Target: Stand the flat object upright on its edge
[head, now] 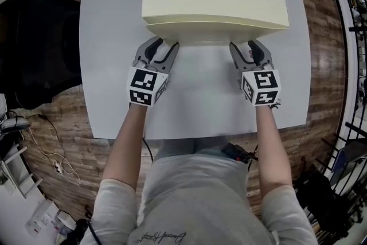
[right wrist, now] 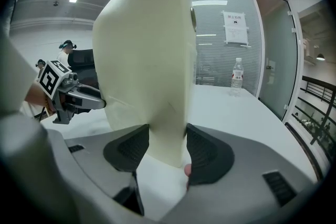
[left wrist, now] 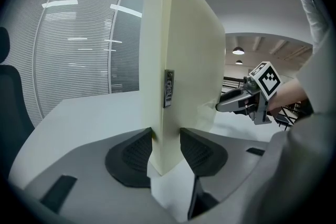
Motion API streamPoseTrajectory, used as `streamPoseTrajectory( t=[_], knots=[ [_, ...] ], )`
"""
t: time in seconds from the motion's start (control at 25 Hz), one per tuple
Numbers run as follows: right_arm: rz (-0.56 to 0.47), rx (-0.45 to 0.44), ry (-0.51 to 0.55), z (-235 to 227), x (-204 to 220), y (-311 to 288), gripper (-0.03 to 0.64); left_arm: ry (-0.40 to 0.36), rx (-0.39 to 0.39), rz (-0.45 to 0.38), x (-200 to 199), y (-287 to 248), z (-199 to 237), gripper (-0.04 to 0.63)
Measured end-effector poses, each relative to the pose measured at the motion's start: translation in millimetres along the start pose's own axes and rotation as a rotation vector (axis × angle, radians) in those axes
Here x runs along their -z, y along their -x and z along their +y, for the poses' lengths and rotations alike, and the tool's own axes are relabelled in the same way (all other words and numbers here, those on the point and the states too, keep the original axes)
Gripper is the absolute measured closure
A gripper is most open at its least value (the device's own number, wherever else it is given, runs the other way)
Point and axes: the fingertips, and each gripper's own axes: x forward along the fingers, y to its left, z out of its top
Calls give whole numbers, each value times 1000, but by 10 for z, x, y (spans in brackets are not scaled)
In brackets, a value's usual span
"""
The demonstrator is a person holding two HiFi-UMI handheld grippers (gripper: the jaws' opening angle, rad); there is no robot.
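Cream box (head: 215, 6) upright (on edge).

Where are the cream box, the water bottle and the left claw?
cream box (head: 215, 6), head view, broad pale face.
water bottle (right wrist: 237, 77), right gripper view, body.
left claw (left wrist: 166, 144), left gripper view, midway between its pads.

head view is looking steeply down on white table (head: 109, 66) from over the person | left gripper view is facing along its jaws, sitting close to cream board (left wrist: 184, 50) | right gripper view is facing likewise, equally close | both are sharing the cream board, each catching the other: right gripper (left wrist: 219, 106), left gripper (right wrist: 103, 104)
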Motion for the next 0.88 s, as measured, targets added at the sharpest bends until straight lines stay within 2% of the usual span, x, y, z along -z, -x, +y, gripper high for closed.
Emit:
streamPoseTrajectory(
  t=[0.48,0.88],
  knots=[
    [-13,-37,3,-12,-15,-36,365,-28,-8,14,-21,-26,52,402],
    [-22,-48,-39,-44,5,-19,354,-13,-32,12,-24,-17,83,387]
  ],
)
